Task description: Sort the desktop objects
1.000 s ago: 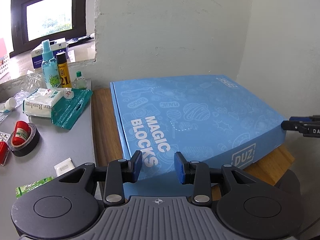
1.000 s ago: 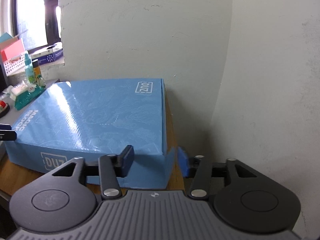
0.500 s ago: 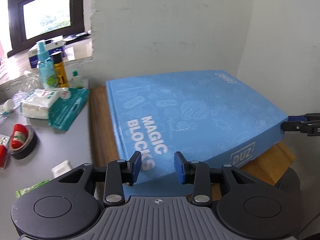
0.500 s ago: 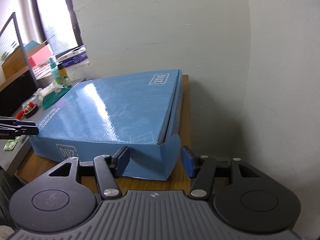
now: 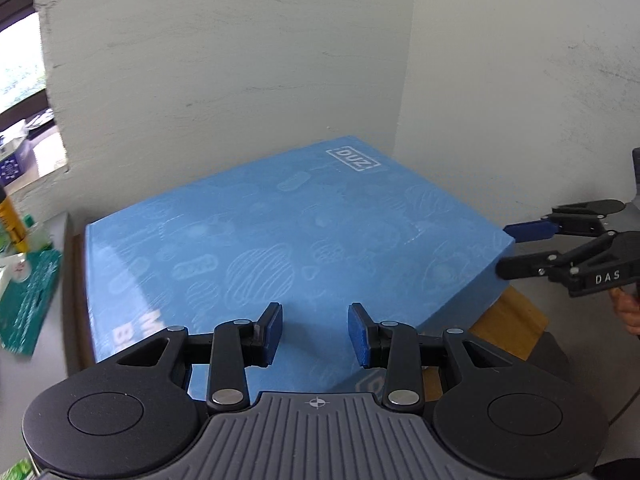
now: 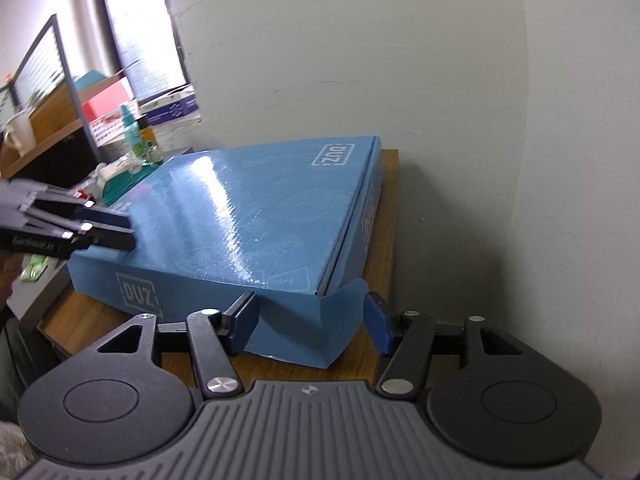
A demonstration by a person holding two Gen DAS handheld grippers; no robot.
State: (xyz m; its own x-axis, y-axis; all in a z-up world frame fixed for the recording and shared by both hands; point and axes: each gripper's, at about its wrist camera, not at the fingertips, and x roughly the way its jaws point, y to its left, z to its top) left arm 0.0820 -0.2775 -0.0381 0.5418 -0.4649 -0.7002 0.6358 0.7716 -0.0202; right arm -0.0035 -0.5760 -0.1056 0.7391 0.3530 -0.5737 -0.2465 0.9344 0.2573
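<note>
One blue box is all I am busy with, flat on a wooden stand in the corner where two whitish walls meet. It carries a "DUZ" mark in three places: on its lid, its near side and its right side. Two grippers are at it. My left gripper hovers over the lid with a narrow gap between its blue pads, nothing caught in it. My right gripper sits at the near right corner, where a loose flap sticks out; its jaws have just been opening, and the flap and corner stand between the pads without being pressed. To the left a grey desk joins the stand, holding one green packet, one yellow tube and one pale blue spray bottle. Beyond, a window lets in daylight.
</note>
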